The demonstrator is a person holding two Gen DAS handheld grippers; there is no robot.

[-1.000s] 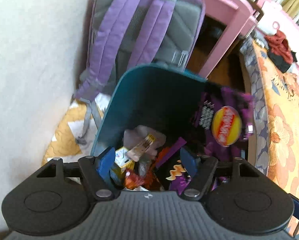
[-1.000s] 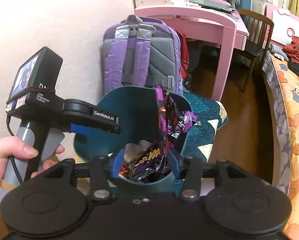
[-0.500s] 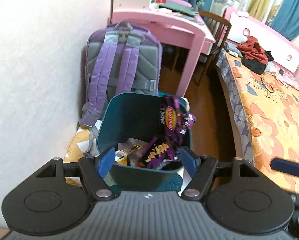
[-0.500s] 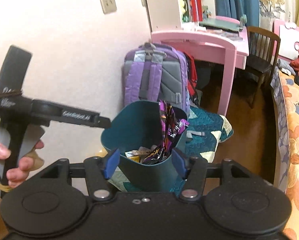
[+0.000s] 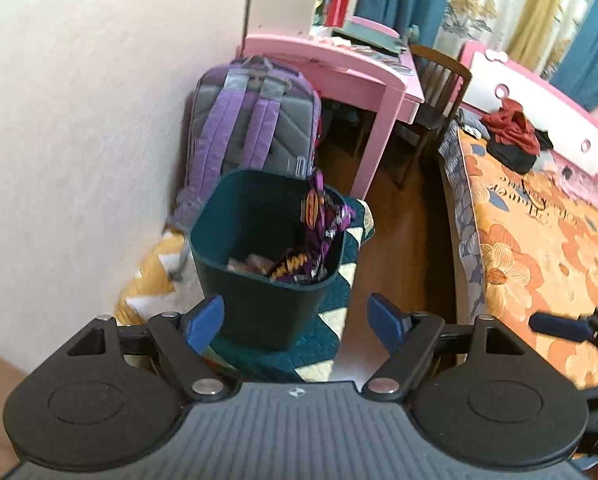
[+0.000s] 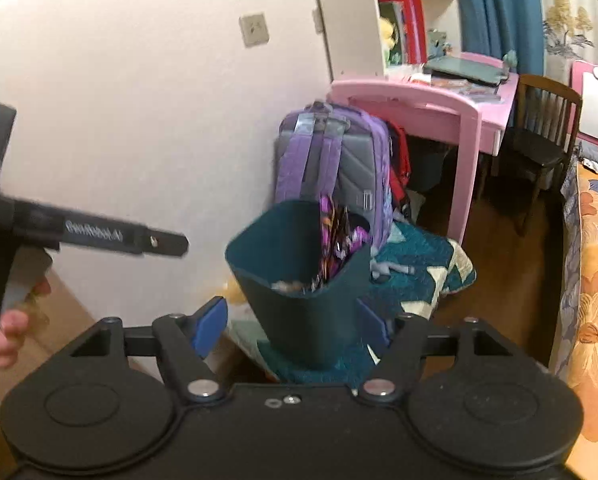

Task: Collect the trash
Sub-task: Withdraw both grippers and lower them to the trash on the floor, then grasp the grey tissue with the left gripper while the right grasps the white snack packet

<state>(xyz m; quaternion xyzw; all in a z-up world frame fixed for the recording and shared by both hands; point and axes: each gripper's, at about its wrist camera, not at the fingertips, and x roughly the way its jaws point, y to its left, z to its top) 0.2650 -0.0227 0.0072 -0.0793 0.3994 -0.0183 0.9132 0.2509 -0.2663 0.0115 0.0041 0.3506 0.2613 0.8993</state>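
Evidently both grippers, left gripper (image 5: 295, 316) and right gripper (image 6: 291, 320), hung spread and empty above the teal bin (image 5: 259, 304); best next step: locate remaining wrappers (image 5: 319, 216) before descending.

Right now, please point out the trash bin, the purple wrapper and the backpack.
trash bin (image 5: 259, 312): left wrist view, front wall.
purple wrapper (image 5: 319, 208): left wrist view, upper part.
backpack (image 6: 355, 168): right wrist view, grey back panel.
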